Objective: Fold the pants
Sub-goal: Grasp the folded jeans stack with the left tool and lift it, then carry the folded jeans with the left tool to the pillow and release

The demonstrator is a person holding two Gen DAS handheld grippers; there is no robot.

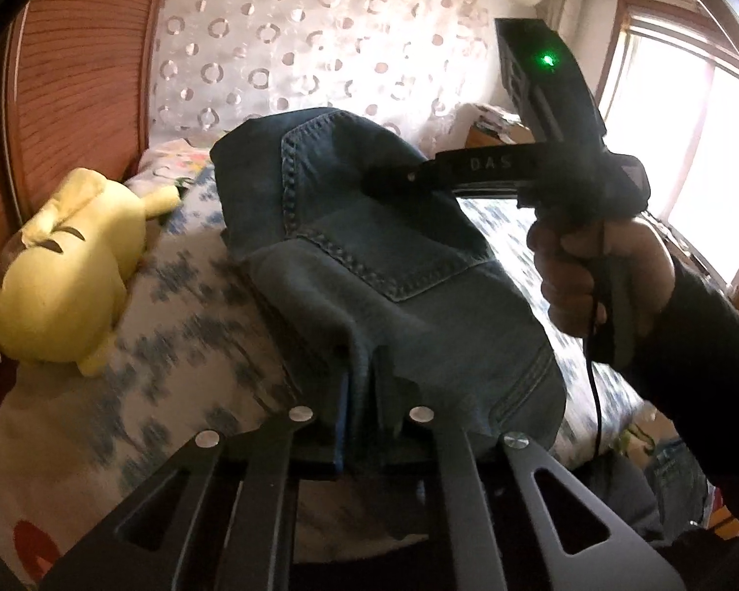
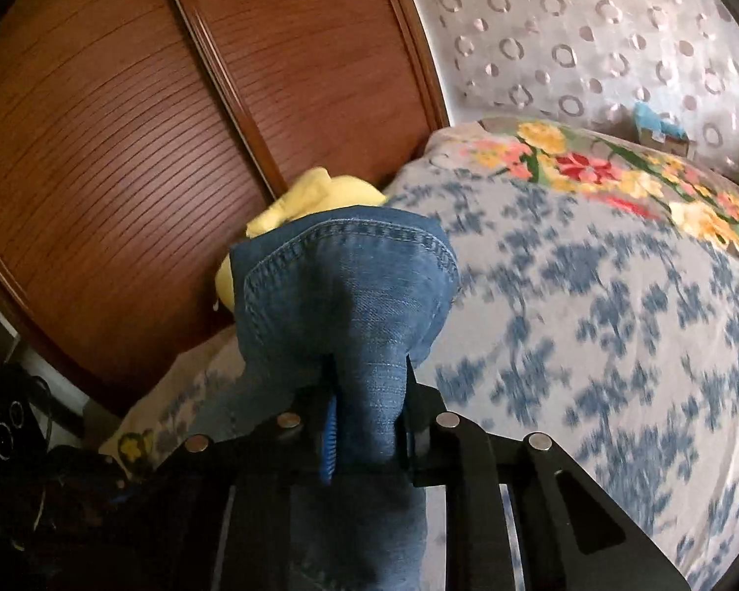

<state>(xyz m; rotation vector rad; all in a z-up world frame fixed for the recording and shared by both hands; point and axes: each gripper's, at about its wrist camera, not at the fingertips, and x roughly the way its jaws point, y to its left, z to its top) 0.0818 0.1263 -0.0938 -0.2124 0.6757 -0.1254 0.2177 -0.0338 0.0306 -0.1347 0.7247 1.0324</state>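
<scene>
Between both sets of jaws I have the jeans (image 1: 369, 246) pinched, left gripper (image 1: 359, 394) and right gripper (image 2: 369, 394) clamped on bunched denim; thick folds could slip free mid-lift.

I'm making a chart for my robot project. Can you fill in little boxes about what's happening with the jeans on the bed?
pants: blue jeans, bunched and lifted off the bed
left gripper: shut on the jeans
right gripper: shut on the jeans
surface: bed cover, white with blue flowers
nearby: yellow plush toy, beside the wooden wardrobe
fold: not done yet
</scene>
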